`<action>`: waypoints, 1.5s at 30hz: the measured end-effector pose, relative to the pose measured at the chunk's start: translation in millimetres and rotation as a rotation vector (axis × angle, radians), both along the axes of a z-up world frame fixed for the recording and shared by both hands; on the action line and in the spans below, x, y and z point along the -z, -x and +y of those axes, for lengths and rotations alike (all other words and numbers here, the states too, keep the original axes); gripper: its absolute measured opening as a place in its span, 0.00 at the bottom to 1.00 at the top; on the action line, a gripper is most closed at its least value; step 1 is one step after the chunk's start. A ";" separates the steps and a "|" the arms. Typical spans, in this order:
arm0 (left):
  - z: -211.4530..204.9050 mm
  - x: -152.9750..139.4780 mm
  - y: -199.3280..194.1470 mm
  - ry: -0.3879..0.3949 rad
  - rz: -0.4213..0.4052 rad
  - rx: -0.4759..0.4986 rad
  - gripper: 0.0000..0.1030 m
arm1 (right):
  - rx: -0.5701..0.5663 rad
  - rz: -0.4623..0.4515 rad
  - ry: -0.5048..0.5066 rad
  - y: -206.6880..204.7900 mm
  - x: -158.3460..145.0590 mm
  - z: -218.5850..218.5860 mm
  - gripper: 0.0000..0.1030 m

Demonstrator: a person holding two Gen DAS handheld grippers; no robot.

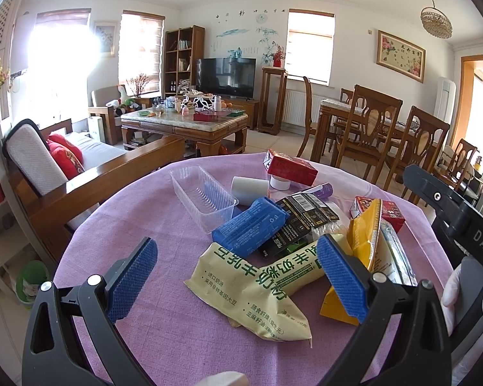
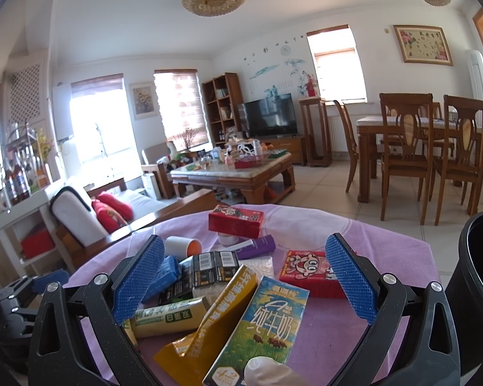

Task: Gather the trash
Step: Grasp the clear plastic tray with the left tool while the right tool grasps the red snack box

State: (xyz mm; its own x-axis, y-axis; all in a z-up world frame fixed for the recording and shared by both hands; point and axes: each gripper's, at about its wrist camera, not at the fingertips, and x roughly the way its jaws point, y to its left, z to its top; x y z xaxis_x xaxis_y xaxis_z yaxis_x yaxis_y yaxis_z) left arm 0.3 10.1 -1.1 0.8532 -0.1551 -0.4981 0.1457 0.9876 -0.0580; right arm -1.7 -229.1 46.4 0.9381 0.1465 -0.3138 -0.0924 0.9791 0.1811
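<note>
tongs (image 2: 244,284) gape above milk carton (image 2: 267,325)

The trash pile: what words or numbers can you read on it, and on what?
"纯牛奶": milk carton
"4.2": same carton, bottom corner
"进口奶源": cream bag, upside down
"DAS": right claw body
"双蛋白": cream bag in right view
Yellow bag: lettering too skewed to read
Black pack: barcode and print too small
Blue pack: print too small
Red boxes: cartoon face, text unreadable
</note>
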 end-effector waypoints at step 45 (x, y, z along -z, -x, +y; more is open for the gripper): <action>52.5 22.1 -171.9 0.063 0.547 -0.090 0.45 | -0.675 0.534 0.540 -284.2 51.8 75.7 0.73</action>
State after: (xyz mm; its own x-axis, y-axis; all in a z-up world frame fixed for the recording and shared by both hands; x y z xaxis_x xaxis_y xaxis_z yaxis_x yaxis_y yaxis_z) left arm 172.2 62.7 -23.2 0.4839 -0.1372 -0.8643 -0.0073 0.9870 -0.1607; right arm 282.5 -153.5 -5.4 0.4295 0.3091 -0.8485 -0.6930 0.7153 -0.0902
